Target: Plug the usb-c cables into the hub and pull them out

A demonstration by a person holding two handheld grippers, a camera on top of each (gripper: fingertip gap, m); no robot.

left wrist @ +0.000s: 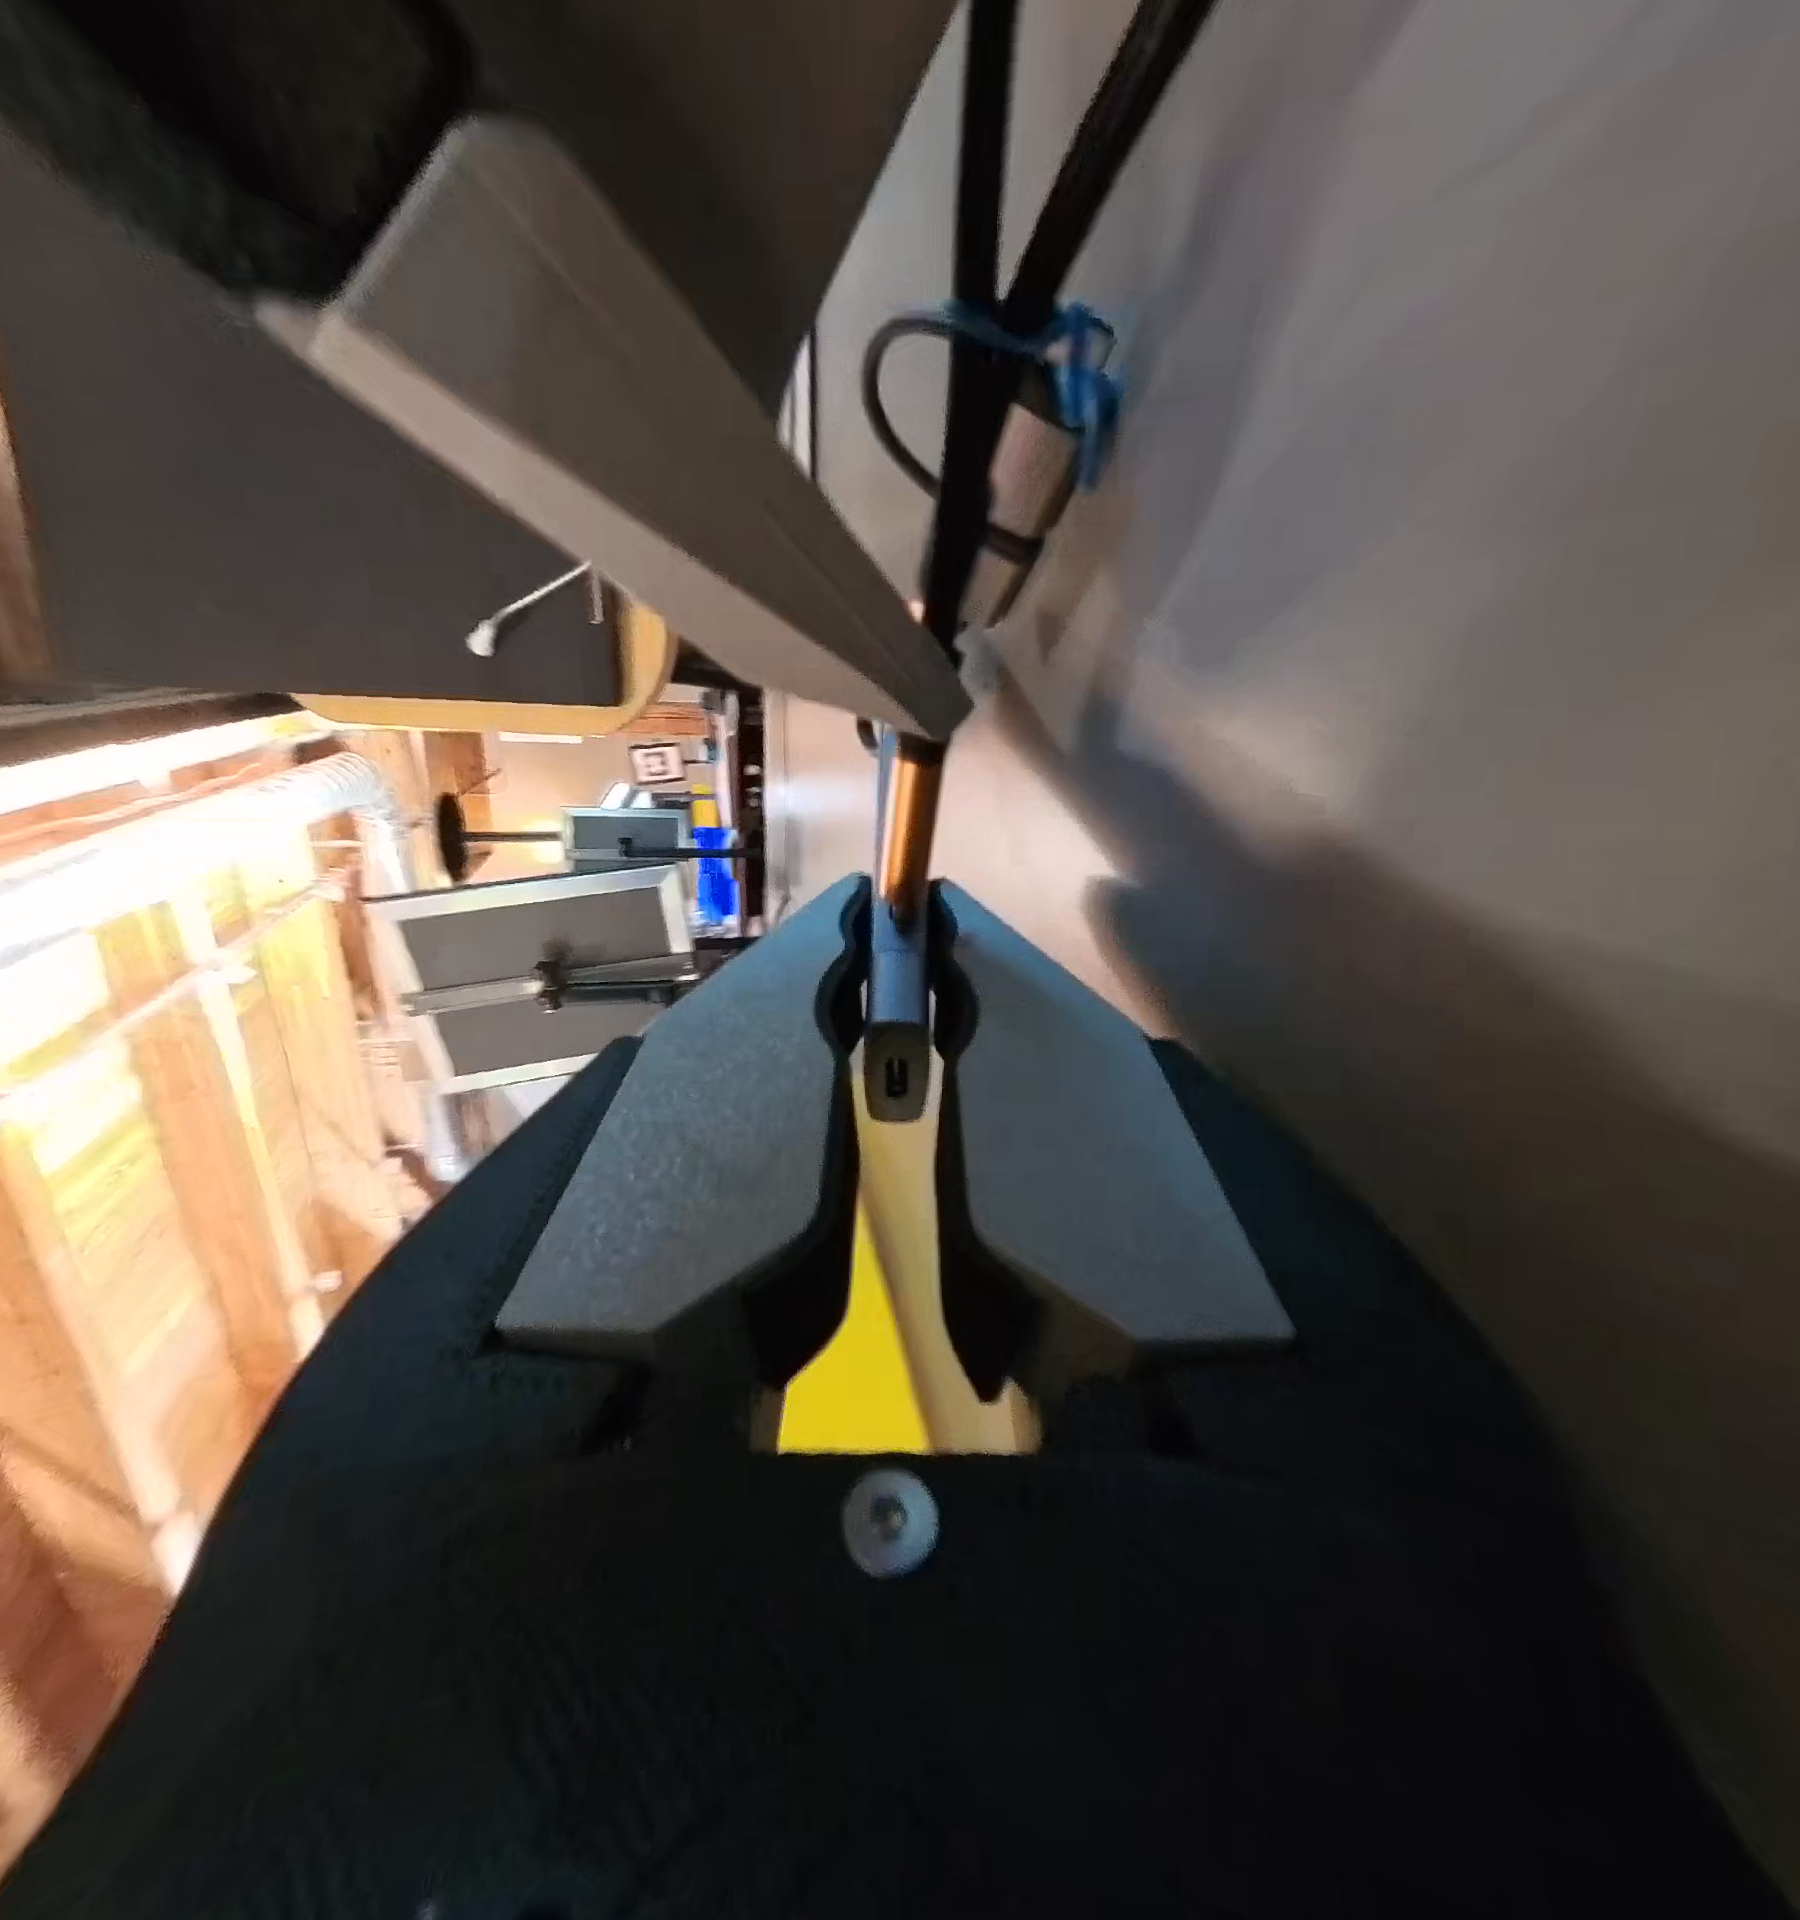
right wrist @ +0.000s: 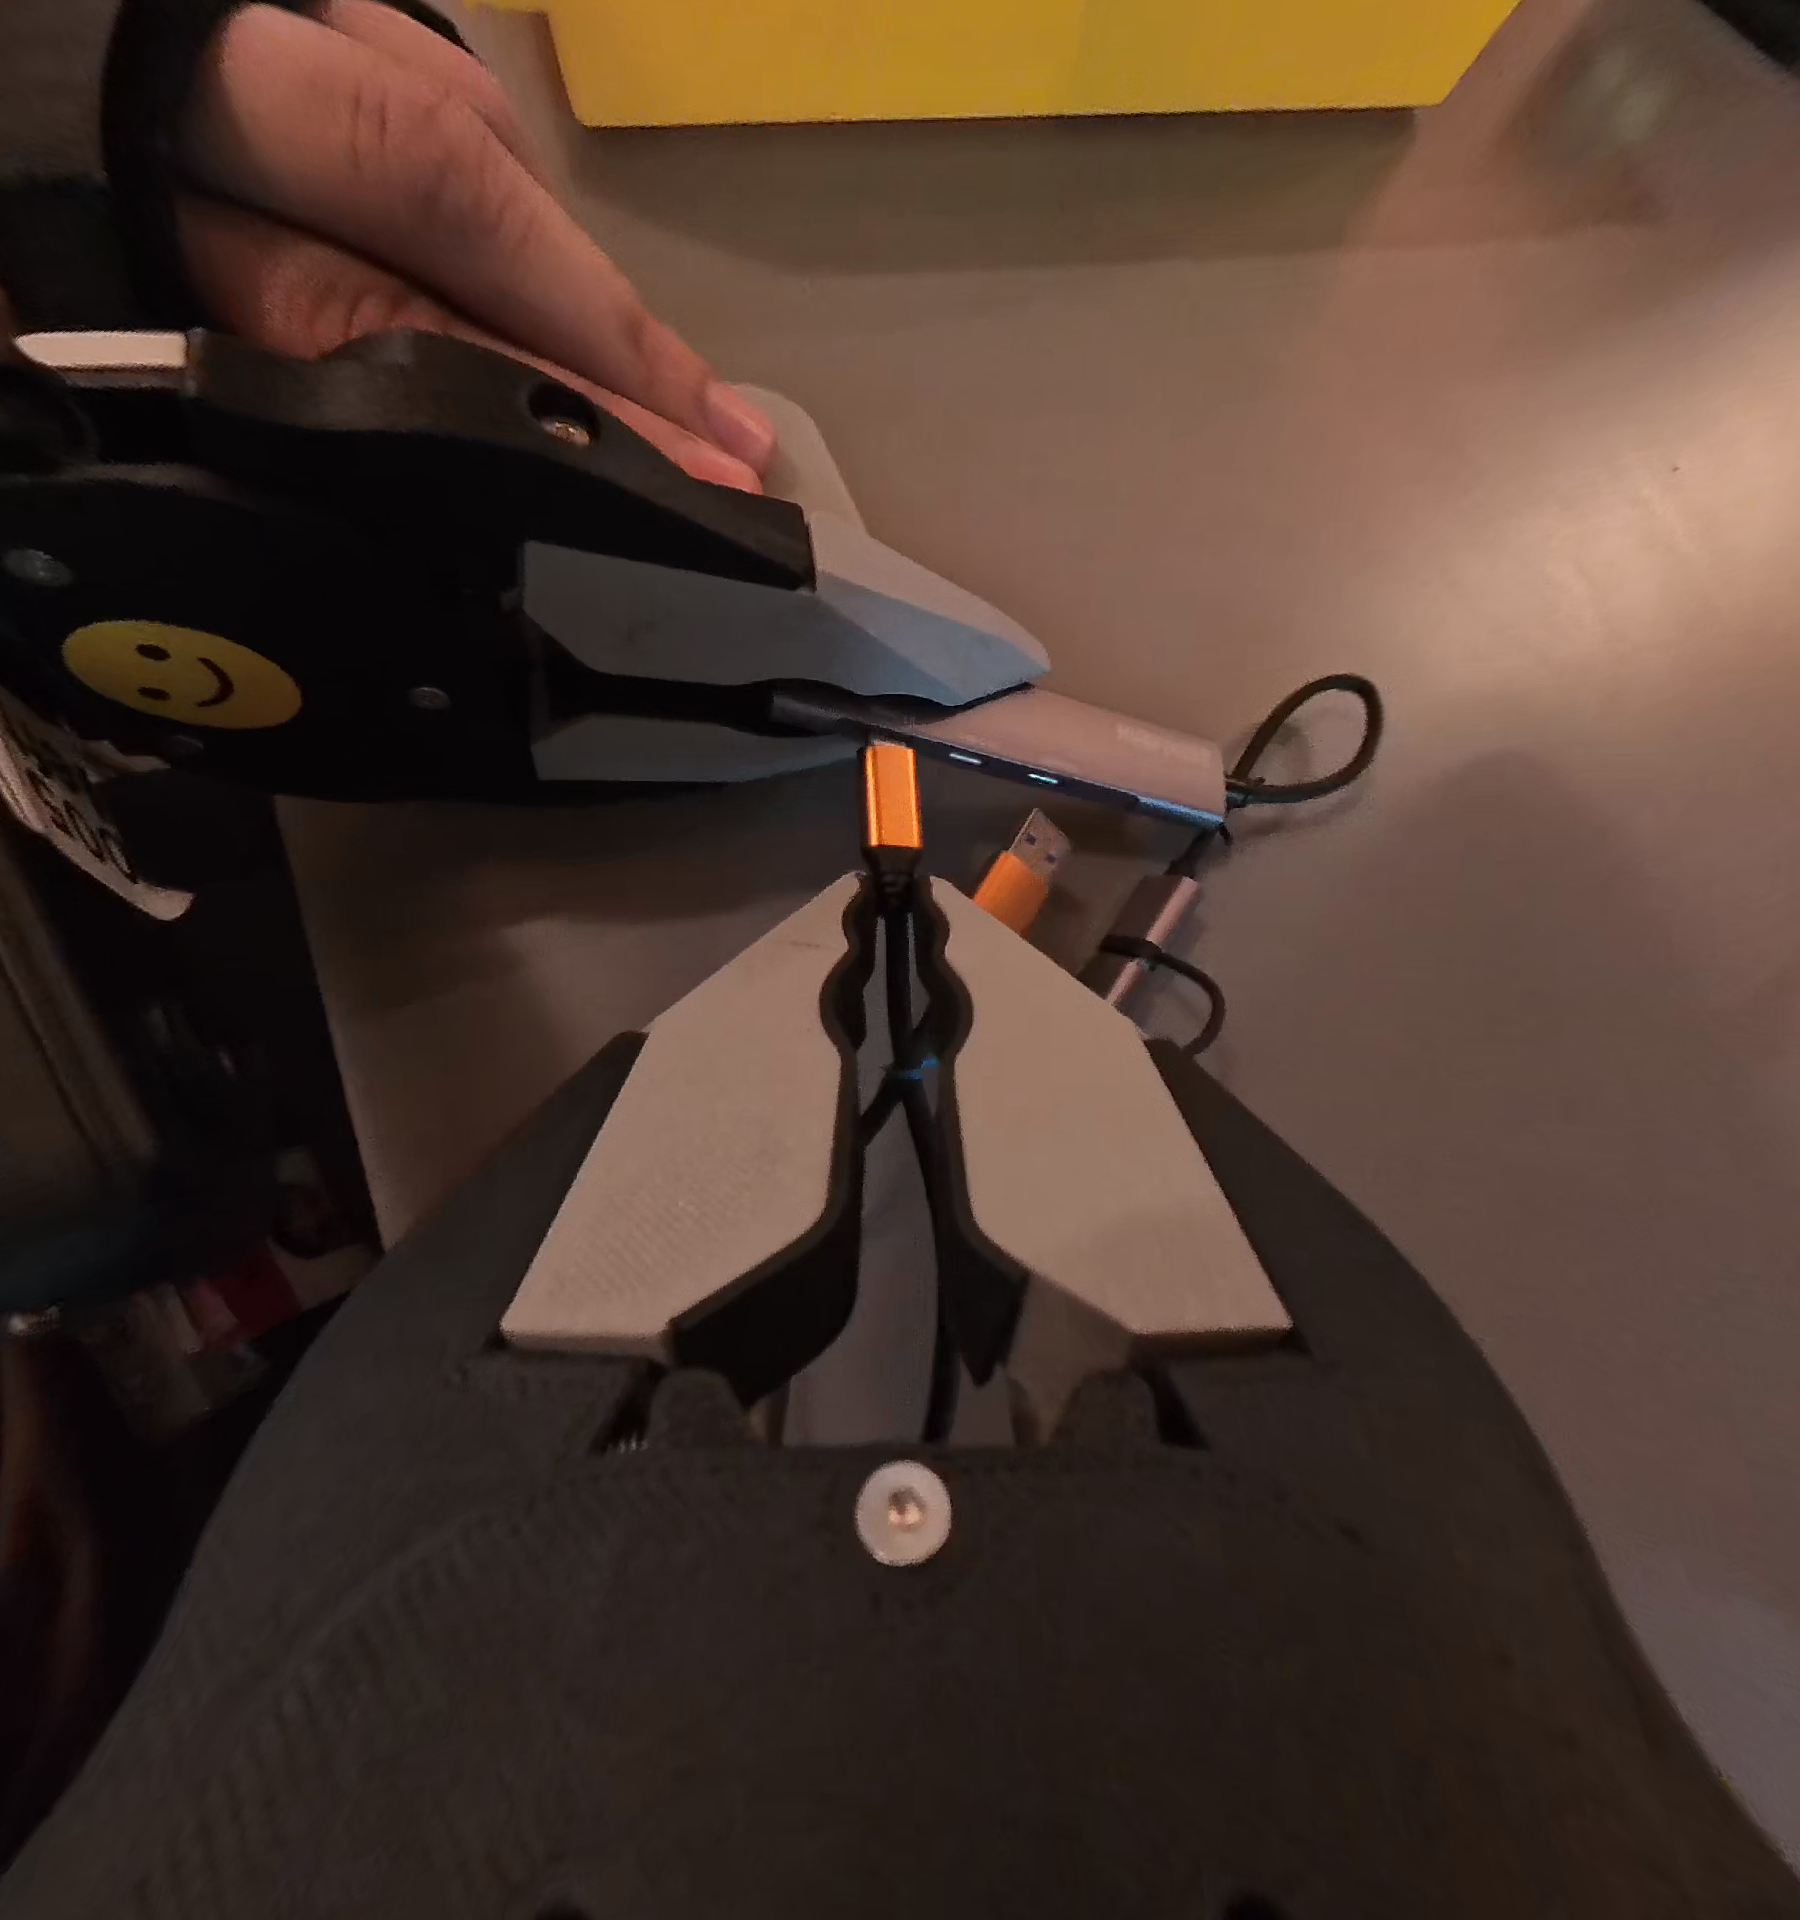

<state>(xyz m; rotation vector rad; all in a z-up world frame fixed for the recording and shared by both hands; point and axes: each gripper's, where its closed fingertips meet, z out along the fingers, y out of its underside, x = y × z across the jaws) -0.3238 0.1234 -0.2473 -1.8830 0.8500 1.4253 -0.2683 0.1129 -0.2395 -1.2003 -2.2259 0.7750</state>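
Gripping the hub (right wrist: 1083,743) centre frame, the left gripper (right wrist: 979,686) hides its end; the right gripper (right wrist: 896,894) pinches one cable (right wrist: 901,997), its orange plug (right wrist: 892,798) at the hub; a second plug (right wrist: 1021,883) lies loose.

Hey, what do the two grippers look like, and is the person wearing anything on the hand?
Both grippers have black printed bodies with pale grey, wedge-shaped fingers and a silver screw at the centre. The left gripper carries a yellow smiley sticker and a white tag on its side. The right gripper shows no markings. A black strap wraps the hand.
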